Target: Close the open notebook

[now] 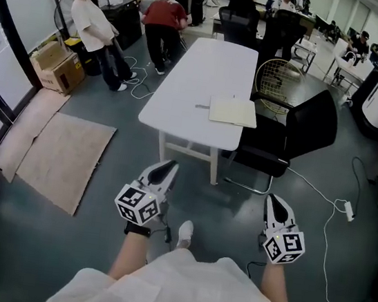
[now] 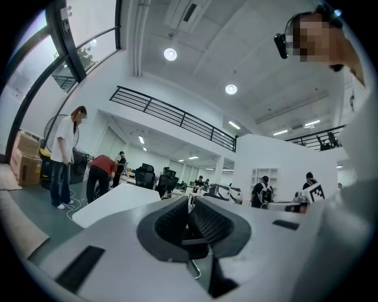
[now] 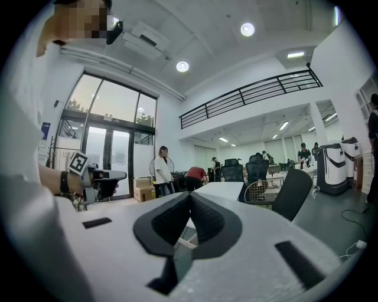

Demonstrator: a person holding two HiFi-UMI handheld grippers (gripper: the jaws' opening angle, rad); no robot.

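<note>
A notebook (image 1: 233, 111) with cream pages lies spread flat near the front right of a long white table (image 1: 201, 65); a small pen (image 1: 202, 105) rests just left of it. Both grippers hang over the grey floor, well short of the table. My left gripper (image 1: 168, 167) points at the table's front edge with its jaws together and nothing in them. My right gripper (image 1: 273, 200) is also shut and empty. In the left gripper view the closed left gripper (image 2: 190, 203) faces the table (image 2: 118, 203). In the right gripper view the right gripper (image 3: 190, 197) faces the table (image 3: 221, 190).
A black office chair (image 1: 295, 137) stands against the table's right front corner, with a wire chair (image 1: 276, 79) behind it. Cardboard sheets (image 1: 62, 157) and boxes (image 1: 58, 65) lie to the left. Two people (image 1: 95, 25) stand near the table's far left end. A power strip (image 1: 345, 207) trails on the floor at right.
</note>
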